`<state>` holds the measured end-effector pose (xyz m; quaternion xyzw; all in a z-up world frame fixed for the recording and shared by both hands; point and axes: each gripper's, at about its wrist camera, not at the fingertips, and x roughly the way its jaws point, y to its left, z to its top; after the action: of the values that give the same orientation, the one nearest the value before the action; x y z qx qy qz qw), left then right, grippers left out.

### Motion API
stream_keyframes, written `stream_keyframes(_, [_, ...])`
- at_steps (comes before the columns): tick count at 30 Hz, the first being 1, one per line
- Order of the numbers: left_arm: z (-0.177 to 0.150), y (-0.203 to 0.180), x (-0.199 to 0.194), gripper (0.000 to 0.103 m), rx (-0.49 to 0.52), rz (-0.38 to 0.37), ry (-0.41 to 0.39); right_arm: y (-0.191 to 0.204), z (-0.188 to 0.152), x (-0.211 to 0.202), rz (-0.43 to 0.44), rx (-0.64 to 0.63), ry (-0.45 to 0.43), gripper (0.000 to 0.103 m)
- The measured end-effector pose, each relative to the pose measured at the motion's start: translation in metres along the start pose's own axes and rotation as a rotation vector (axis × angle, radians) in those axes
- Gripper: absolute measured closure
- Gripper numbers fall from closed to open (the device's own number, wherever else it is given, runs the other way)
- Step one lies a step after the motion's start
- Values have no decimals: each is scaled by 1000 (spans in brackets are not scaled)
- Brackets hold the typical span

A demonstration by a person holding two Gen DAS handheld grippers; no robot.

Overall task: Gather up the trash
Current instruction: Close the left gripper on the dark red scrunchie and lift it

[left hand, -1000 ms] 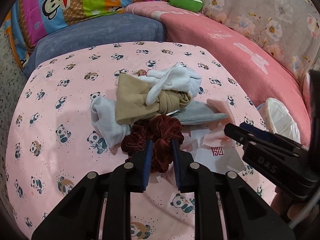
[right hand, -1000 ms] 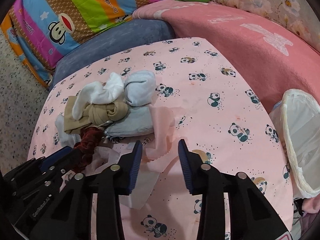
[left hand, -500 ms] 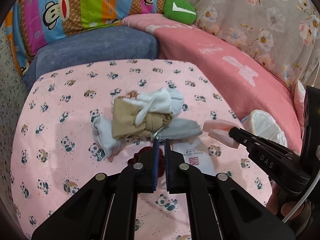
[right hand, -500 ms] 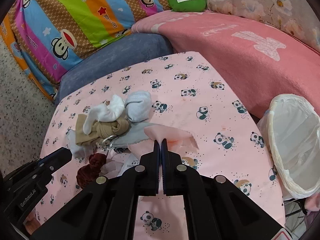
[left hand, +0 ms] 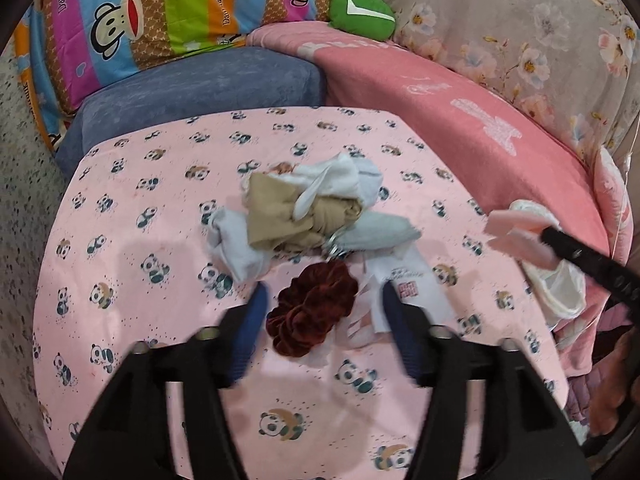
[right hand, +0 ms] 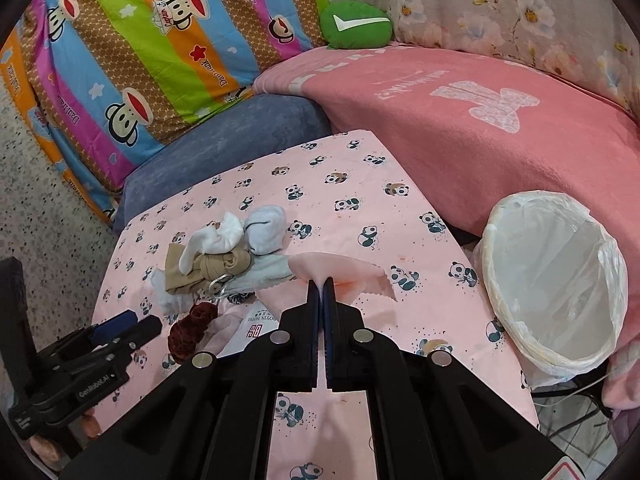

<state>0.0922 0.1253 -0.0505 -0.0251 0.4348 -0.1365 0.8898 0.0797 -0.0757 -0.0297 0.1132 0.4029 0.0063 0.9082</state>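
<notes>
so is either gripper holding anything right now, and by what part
The right gripper is shut on the pink scrap, pinched at its near edge. The left gripper has just been opening; the red scrunchie lies unheld between its fingers.

My matt black plastic right gripper [right hand: 321, 286] pinches a thin pink cloth scrap [right hand: 340, 270] with pinked edges. The maroon scrunchie [left hand: 314, 308] looks velvety, and the bin liner [right hand: 560, 276] is translucent, crinkled plastic. The panda-print tablecloth [left hand: 140, 280] is smooth.

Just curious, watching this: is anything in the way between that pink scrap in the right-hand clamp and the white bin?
Nothing visible. The right gripper holds the pink scrap above the table, and the bin stands open beside its edge.
</notes>
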Motion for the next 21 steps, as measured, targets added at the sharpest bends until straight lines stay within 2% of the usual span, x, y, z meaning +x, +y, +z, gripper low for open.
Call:
stream_keyframes(4, [-8,1,15,35,28,20,18,3,-1,0,9,-2,2,99])
stream_keyframes(10, [-10,2,37,38,29,1,58,10,-3,3,8,-13,12,99])
stream_keyframes(12, [-12,2,42,59,32,-5,79,11,-4,5,7,-18,17,99])
stream_keyframes(14, [-12,5,45,74,17,-18,100,12,-5,5,4,-20,19,99])
stream_keyframes(15, [-12,7,43,78,3,-24,101,13,-5,5,6,-21,20,99])
stream_keyframes(21, [1,9,15,81,-34,-50,42,13,-4,0,11,-21,8,99])
